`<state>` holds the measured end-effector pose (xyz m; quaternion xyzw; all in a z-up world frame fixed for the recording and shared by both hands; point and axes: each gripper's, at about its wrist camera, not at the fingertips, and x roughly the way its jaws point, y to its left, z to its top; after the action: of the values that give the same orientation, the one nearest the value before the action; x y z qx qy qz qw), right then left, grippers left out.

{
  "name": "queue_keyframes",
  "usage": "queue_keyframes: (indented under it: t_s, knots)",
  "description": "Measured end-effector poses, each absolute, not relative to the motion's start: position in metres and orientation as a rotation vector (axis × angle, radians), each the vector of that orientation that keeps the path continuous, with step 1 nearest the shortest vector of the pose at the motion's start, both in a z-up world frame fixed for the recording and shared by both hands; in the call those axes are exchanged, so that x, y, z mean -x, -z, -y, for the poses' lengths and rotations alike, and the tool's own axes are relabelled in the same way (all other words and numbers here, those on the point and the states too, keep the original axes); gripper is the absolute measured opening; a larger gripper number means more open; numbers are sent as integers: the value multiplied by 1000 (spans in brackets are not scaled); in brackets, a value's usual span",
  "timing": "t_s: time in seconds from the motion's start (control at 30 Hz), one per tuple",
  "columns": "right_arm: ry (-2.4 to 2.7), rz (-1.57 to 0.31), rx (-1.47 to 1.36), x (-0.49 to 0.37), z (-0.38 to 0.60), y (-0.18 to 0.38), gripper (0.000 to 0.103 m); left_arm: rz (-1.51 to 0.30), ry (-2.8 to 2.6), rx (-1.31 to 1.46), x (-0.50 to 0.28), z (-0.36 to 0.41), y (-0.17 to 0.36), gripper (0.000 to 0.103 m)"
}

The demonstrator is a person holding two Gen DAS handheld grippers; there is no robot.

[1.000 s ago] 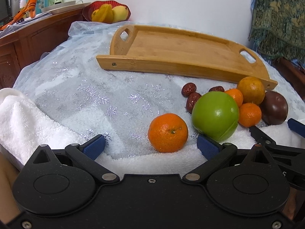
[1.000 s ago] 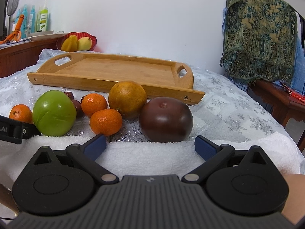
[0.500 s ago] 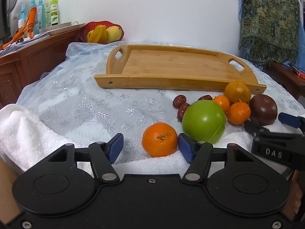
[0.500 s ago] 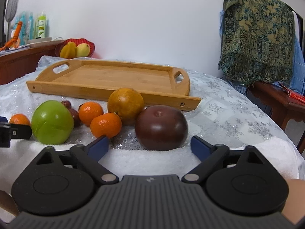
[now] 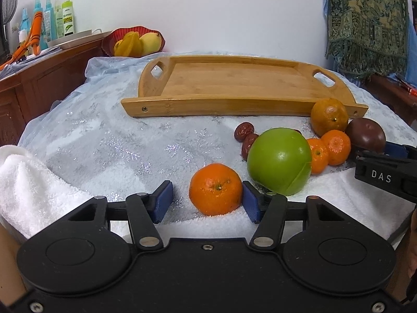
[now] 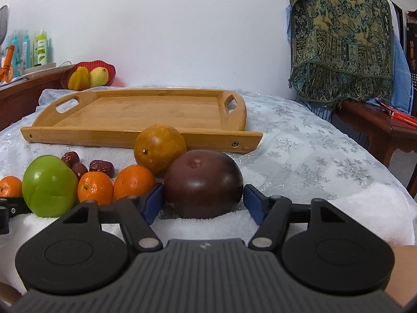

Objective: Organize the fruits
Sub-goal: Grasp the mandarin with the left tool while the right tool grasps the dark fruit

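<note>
On the towel point(image 5: 338, 190), closing claws flank a mandarin point(image 5: 215, 189) and dark fruit point(image 6: 203, 184).

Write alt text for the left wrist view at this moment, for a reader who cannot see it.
The left gripper is closing its jaws around a small orange mandarin on a white towel, a gap left at one pad. A green apple and other fruit lie to the right, with an empty wooden tray behind.
</note>
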<state>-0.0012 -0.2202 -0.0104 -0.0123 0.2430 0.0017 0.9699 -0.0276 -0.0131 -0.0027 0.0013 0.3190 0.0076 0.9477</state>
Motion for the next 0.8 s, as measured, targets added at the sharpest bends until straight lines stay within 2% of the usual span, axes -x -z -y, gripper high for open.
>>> queue_keyframes:
  t_s: [0.27, 0.43, 0.8]
  knots:
    - [-5, -494, 17, -4, 221, 13, 73, -623, -4, -25, 24, 16, 5, 47]
    - [-6, -491, 11, -6, 220, 14, 70, -610, 13, -32, 25, 17, 6, 39]
    - [-6, -482, -4, -8, 221, 16, 67, -604, 15, -20, 26, 15, 3, 38]
